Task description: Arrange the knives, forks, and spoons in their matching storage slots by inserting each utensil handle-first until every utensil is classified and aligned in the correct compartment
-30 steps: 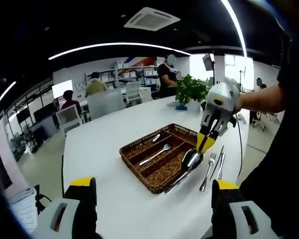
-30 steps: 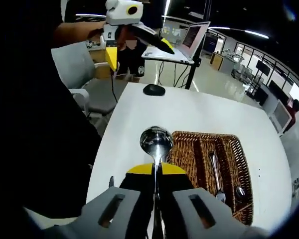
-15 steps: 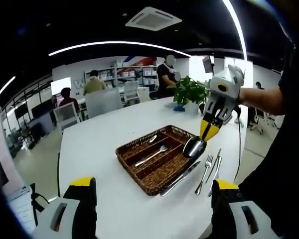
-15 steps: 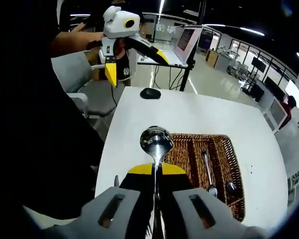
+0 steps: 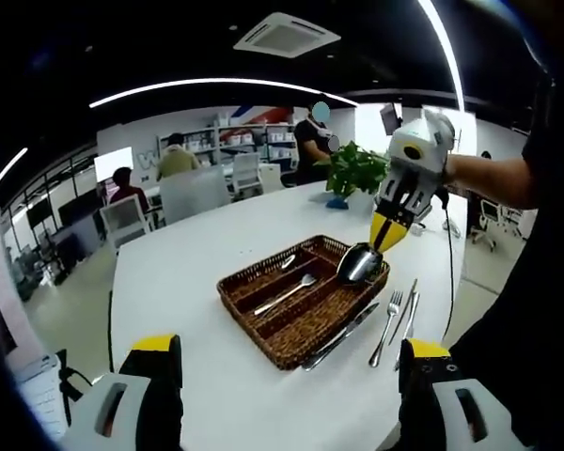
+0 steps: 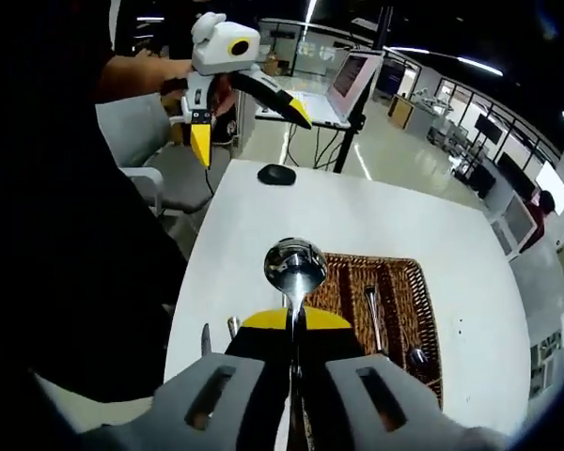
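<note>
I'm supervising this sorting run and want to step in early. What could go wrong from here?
The right tool grips the spoon bowl-forward over the wicker tray, so it may go in bowl-first rather than handle-first. It could also land in the compartment holding a fork. A knife leans on the tray's edge and could get knocked.

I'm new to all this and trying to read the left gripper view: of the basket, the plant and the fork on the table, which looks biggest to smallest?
1. Basket, clearly largest.
2. Plant.
3. Fork, thin.

The plant stands farther off, so its true size against the fork is unsure.
</note>
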Available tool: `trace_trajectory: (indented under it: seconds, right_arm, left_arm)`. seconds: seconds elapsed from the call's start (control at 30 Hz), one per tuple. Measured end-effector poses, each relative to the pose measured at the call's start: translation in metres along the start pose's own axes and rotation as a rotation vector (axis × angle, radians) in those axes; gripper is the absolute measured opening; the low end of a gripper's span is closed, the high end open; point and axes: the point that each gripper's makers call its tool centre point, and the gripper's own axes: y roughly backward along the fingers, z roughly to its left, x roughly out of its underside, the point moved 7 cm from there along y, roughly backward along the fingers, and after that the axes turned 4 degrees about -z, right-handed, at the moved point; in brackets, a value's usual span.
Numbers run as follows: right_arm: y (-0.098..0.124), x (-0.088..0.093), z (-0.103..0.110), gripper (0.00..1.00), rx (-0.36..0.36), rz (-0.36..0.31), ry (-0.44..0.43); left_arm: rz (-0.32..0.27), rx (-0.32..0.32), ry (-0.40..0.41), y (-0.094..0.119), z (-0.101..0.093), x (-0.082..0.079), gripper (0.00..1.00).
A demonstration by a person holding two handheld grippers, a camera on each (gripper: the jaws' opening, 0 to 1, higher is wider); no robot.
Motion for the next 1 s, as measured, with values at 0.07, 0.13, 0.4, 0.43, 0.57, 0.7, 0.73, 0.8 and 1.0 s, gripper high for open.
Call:
trace_trajectory:
  seconds: [0.07, 0.13, 0.4, 0.43, 0.57, 0.7, 0.73, 0.8, 1.0]
  right_arm:
    - [-0.001, 0.0, -0.003, 0.0, 0.003, -0.004, 0.019]
    - [-0.003, -0.001, -0.006, 0.0, 0.003, -0.006, 0.027]
    - [-0.005, 0.005, -0.022, 0.0, 0.008, 0.015, 0.055]
    - [-0.004, 0.006, -0.026, 0.0, 0.014, 0.017, 0.067]
    - [-0.005, 0.008, -0.037, 0.0, 0.006, 0.023, 0.076]
    - [-0.007, 0.01, -0.05, 0.0, 0.005, 0.025, 0.072]
    - [-0.007, 0.01, -0.054, 0.0, 0.011, 0.02, 0.076]
    - [-0.008, 0.011, -0.062, 0.0, 0.02, 0.018, 0.081]
    - [-0.01, 0.009, -0.076, 0.0, 0.027, 0.019, 0.117]
  left_arm:
    - [0.004, 0.001, -0.003, -0.001, 0.001, 0.002, 1.0]
    - [0.005, 0.001, 0.001, -0.002, 0.002, 0.003, 1.0]
    - [-0.003, 0.001, 0.002, -0.009, 0.002, 0.003, 1.0]
    - [-0.006, 0.001, 0.006, -0.011, 0.003, 0.003, 1.0]
    - [-0.004, 0.007, 0.004, -0.017, 0.004, 0.007, 1.0]
    - [-0.016, 0.01, 0.01, -0.019, 0.004, 0.006, 1.0]
    - [-0.02, 0.009, 0.008, -0.019, 0.004, 0.006, 1.0]
    - [-0.021, 0.006, 0.001, -0.018, 0.005, 0.007, 1.0]
    - [-0.03, 0.013, 0.021, -0.013, 0.007, 0.008, 1.0]
